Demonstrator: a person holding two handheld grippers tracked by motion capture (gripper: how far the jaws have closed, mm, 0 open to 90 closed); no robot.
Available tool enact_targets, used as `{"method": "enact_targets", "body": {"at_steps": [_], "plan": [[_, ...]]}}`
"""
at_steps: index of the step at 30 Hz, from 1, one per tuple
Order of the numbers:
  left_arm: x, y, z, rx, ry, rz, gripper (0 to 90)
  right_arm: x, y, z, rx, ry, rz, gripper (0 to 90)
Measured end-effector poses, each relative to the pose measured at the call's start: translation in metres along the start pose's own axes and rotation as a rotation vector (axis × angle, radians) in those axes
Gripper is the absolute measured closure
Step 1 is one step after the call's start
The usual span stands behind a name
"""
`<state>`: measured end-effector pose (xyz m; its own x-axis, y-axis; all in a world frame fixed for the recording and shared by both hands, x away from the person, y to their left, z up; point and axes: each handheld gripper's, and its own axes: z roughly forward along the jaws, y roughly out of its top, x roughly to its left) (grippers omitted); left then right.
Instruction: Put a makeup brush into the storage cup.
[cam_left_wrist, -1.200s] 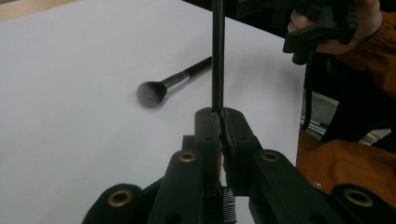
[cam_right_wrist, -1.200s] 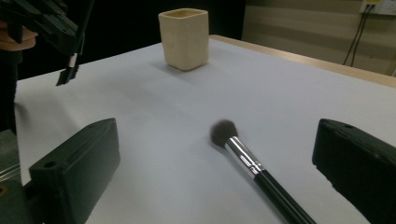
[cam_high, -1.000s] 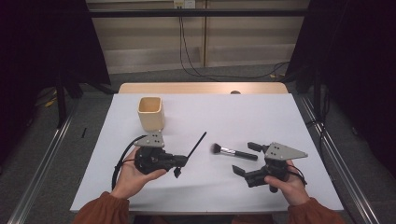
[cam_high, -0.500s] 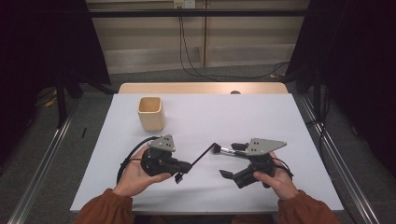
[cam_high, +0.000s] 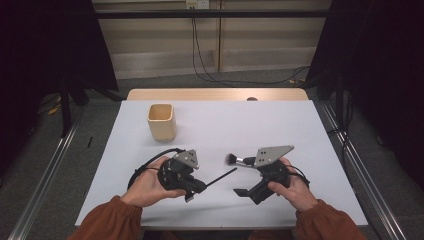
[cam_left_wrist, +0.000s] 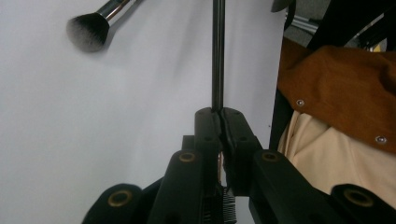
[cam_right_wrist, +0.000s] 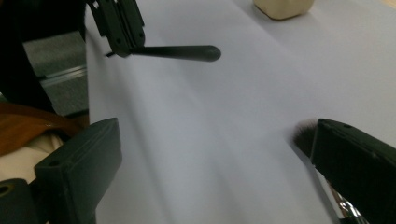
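The left gripper (cam_left_wrist: 219, 114) has its two black jaws pinched tight on one end of a thin dark stick (cam_left_wrist: 217, 51), a smooth round rod, perhaps a brush handle, that runs straight out toward twelve o'clock in the left gripper view. Held by the very end like this, most of its length stays free, which would suit dropping it upright into a container. In the high view the same stick (cam_high: 220, 177) juts from that gripper toward two o'clock, above the white table (cam_high: 260, 120).

The right gripper (cam_right_wrist: 215, 154) stands with its blocky, matte jaws wide apart and nothing between them. Just beside its right-hand jaw, at about three o'clock in its own view, lies the soft dark head of a makeup brush (cam_right_wrist: 304, 135). From above, that brush (cam_high: 235, 160) lies flat on the table with fluffy bristles and a shiny metal collar, its handle hidden under the grey plate of the gripper; the open jaws sit near it, likely lining up for a pick.

A pale, squarish cup (cam_high: 161, 121) with rounded corners and an open top stands upright at about eleven o'clock from both hands, well apart from them; it looks like the natural home for both items.
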<state>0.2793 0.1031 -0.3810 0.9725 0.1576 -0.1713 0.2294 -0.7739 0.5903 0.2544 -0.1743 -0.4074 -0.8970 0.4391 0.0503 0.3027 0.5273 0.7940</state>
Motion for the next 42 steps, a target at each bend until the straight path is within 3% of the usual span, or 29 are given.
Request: {"method": "enact_targets", "body": {"at_steps": [9, 16, 21, 27, 31, 38, 42], "plan": [[0.004, 0.003, 0.000, 0.057, 0.014, -0.003, 85.6, -0.005, 0.011, 0.008, 0.098, 0.056, -0.012, 1.9], [0.005, 0.006, 0.007, 0.141, -0.009, 0.016, 85.6, -0.012, 0.020, 0.012, 0.196, 0.124, -0.019, 2.4], [0.005, 0.008, 0.008, 0.162, 0.008, 0.034, 85.6, -0.014, 0.019, 0.018, 0.229, 0.117, -0.026, 5.5], [0.005, 0.014, 0.009, 0.202, -0.003, 0.063, 85.6, -0.012, 0.021, 0.021, 0.255, 0.139, -0.056, 5.2], [0.006, 0.016, 0.011, 0.228, -0.022, 0.051, 85.6, -0.013, 0.024, 0.023, 0.279, 0.169, -0.081, 5.1], [0.010, 0.015, 0.014, 0.281, -0.025, 0.059, 85.6, -0.009, 0.028, 0.034, 0.360, 0.210, -0.119, 5.6], [0.010, 0.015, 0.014, 0.301, -0.032, 0.059, 85.6, -0.007, 0.030, 0.040, 0.428, 0.222, -0.117, 5.5]]}}
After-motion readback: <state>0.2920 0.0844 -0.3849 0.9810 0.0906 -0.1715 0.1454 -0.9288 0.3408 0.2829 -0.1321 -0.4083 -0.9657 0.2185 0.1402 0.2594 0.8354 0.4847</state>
